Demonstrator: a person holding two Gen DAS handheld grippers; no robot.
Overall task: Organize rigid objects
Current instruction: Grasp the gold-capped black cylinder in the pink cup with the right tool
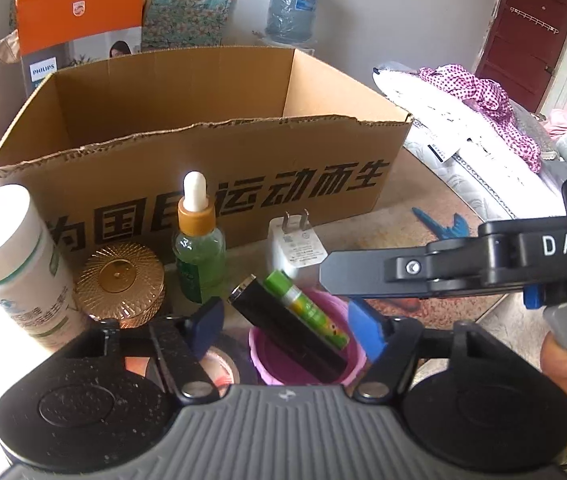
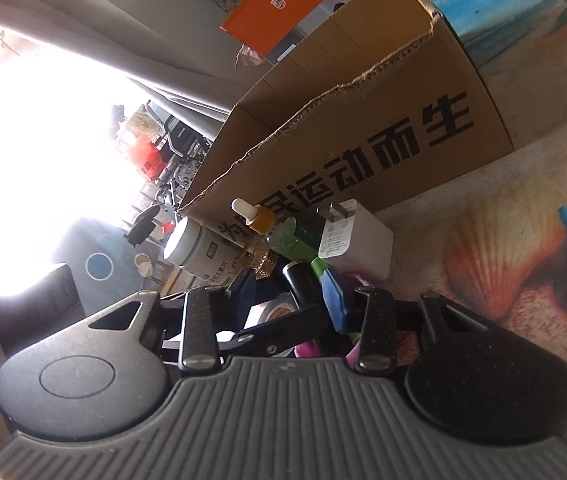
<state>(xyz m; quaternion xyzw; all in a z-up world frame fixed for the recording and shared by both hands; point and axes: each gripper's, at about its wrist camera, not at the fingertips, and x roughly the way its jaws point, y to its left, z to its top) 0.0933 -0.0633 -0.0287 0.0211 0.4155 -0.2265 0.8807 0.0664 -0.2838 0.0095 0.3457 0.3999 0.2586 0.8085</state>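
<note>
A purple cup (image 1: 303, 360) holds a black tube (image 1: 283, 320) and a green glue stick (image 1: 307, 308) that lean to the upper left. My left gripper (image 1: 285, 326) is open and straddles the cup; its left pad stands clear of the rim. My right gripper (image 1: 323, 276) comes in from the right, its tip just above the cup beside the glue stick. In the right wrist view my right gripper (image 2: 288, 292) is open, with the black tube (image 2: 299, 280) between its fingers and a gap on the left side. An open cardboard box (image 1: 203, 152) stands behind.
In front of the box stand a white bottle (image 1: 15, 264), a gold faceted jar (image 1: 119, 284), a green dropper bottle (image 1: 199, 256) and a white charger (image 1: 291, 248). A tape roll (image 1: 219, 360) lies left of the cup. An orange carton (image 1: 79, 12) stands behind the box, bedding at right.
</note>
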